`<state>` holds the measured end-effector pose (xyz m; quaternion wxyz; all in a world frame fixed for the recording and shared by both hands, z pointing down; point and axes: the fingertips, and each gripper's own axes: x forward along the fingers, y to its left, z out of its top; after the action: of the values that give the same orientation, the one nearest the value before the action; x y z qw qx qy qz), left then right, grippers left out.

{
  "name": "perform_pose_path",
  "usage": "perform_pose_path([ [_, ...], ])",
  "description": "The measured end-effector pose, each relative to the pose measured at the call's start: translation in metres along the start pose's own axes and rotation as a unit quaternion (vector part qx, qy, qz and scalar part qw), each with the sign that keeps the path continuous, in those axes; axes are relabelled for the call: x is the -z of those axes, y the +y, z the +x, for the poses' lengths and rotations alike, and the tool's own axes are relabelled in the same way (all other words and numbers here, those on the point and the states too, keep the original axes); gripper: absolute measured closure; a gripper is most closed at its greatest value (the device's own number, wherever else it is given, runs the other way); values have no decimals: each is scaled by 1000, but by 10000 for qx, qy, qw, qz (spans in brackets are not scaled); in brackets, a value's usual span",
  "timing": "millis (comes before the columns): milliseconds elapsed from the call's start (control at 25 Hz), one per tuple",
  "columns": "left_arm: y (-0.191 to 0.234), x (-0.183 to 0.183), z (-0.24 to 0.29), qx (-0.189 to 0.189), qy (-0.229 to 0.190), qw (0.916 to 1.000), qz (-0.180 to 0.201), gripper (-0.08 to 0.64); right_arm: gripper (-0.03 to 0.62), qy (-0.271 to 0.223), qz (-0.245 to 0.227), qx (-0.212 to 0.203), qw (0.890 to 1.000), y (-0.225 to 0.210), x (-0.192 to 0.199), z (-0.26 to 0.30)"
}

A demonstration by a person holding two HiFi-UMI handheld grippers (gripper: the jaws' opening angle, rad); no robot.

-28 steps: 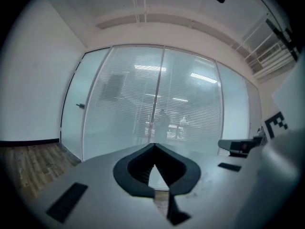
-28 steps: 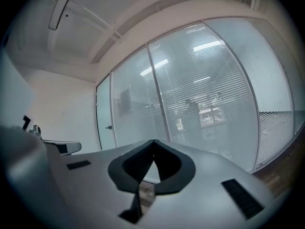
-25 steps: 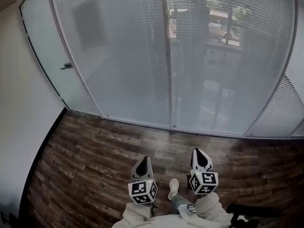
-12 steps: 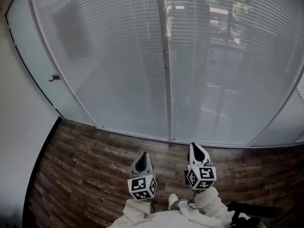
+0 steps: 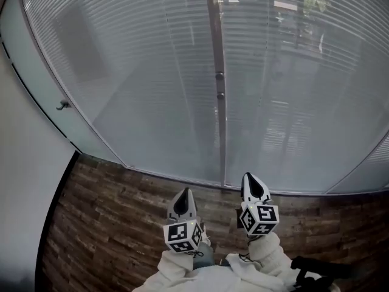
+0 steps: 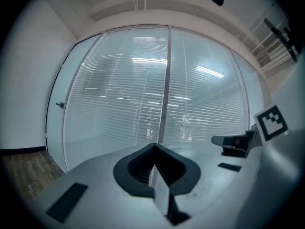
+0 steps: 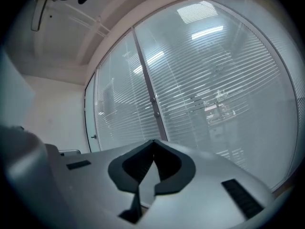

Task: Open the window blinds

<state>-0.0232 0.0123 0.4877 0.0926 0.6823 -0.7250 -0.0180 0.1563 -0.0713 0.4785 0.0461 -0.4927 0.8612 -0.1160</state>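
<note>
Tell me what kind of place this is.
Probably an office or meeting room, indoors. Full-height closed white horizontal slat blinds, a frosted glass door with a small metal handle beside them, and a dark wood-plank floor all point that way.

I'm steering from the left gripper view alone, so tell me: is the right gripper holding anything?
Observer: No. In its own view the right gripper has its jaws together, with nothing between them.
Operator: Any fittings on the post between the two panes?
Observer: Yes. The head view shows two round knobs on the post, one above the other.
Operator: What is below the grippers?
Observer: In the head view, a dark wood-plank floor runs up to the foot of the window.
</note>
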Motion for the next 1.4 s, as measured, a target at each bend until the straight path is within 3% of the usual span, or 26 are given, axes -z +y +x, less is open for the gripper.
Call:
perform_pose_path([
  [320, 41, -38, 133, 566, -246, 9979, 195, 558, 580, -305, -51, 220, 9993, 1, -19, 132],
  [520, 75, -81, 202, 883, -519, 9943, 295, 558, 580, -775, -232, 269, 9964, 18, -60, 209],
  [640, 91, -96, 236, 970, -497, 9937, 252, 558, 580, -907, -791, 336, 9922, 30, -88, 235],
  [760, 94, -94, 258, 1089, -423, 9929, 204, 558, 574, -854, -1921, 434, 9767, 33, -114, 254],
  [840, 90, -92, 272, 1154, -382, 9924, 199, 558, 474, -586, -3080, 564, 9479, 33, -133, 271],
  [880, 88, -93, 278, 1196, -378, 9919, 188, 558, 457, -359, -3784, 679, 9224, 33, -142, 278],
  [960, 83, -97, 285, 1282, -411, 9907, 198, 559, 449, 104, -5189, 962, 8493, 33, -158, 291],
  [1040, 86, -102, 292, 1289, -439, 9904, 216, 558, 448, 477, -6182, 1085, 7771, 35, -166, 303],
  [1200, 94, -100, 303, 1249, -358, 9914, 118, 559, 448, 1028, -7312, 1099, 6654, 31, -161, 322],
  [1280, 98, -98, 306, 1223, -342, 9919, 102, 559, 448, 1184, -7603, 1281, 6257, 24, -160, 329],
  [1320, 99, -99, 307, 1214, -350, 9919, 91, 558, 448, 1258, -7677, 1346, 6137, 22, -161, 330],
  [1400, 99, -103, 308, 1193, -359, 9922, 85, 559, 448, 1343, -7756, 1409, 6005, 22, -167, 329],
])
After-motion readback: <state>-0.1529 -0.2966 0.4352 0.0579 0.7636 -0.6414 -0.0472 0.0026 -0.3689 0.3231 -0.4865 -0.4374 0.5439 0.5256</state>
